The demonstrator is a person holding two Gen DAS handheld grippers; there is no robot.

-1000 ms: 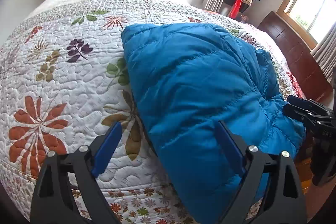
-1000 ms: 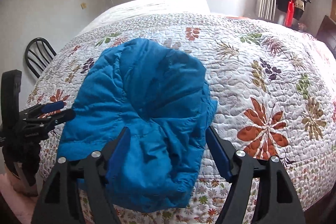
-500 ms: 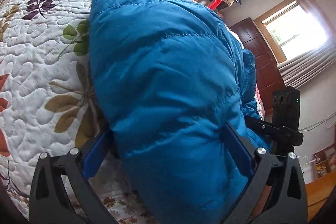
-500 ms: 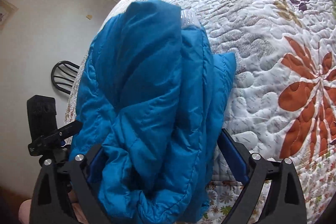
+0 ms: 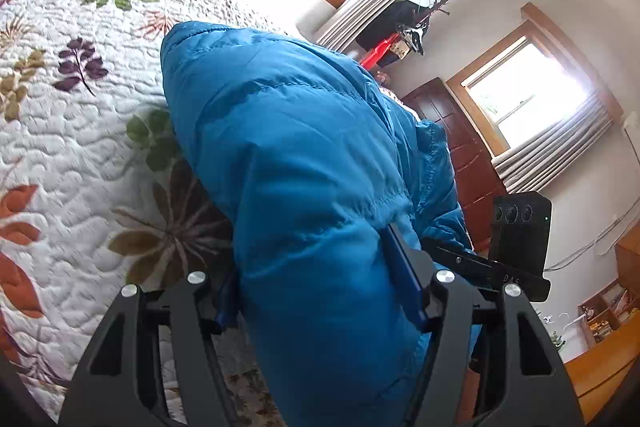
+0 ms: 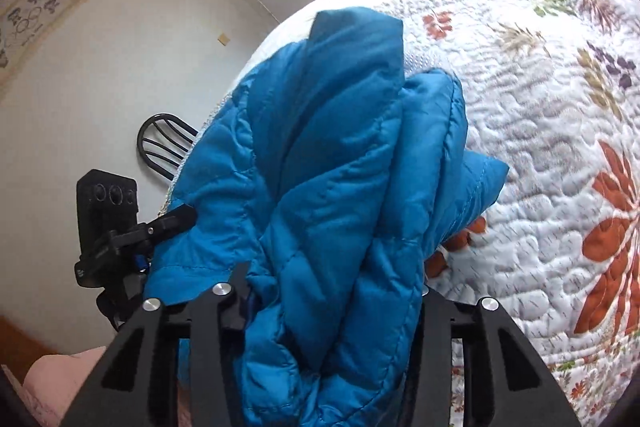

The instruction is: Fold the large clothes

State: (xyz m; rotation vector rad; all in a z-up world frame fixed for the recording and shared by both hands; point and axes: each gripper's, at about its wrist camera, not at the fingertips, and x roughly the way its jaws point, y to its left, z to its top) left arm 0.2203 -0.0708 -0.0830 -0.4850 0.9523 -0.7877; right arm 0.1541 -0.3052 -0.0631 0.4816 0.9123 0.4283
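A blue quilted puffer jacket lies folded in a thick bundle at the near edge of the bed, and it also shows in the right wrist view. My left gripper is shut on the jacket's near left end, with the padding bulging between its fingers. My right gripper is shut on the near right end of the same bundle. The near end is raised off the quilt while the far end rests on it. Each gripper appears at the side of the other's view, left and right.
The bed carries a white quilt with leaf prints, also seen in the right wrist view. A black chair stands by the left wall. A dark wooden door and a coat rack stand beyond the bed's right side.
Both grippers moved in onto the jacket's near edge and closed on it. The near end of the bundle has lifted and both cameras have tilted upward.
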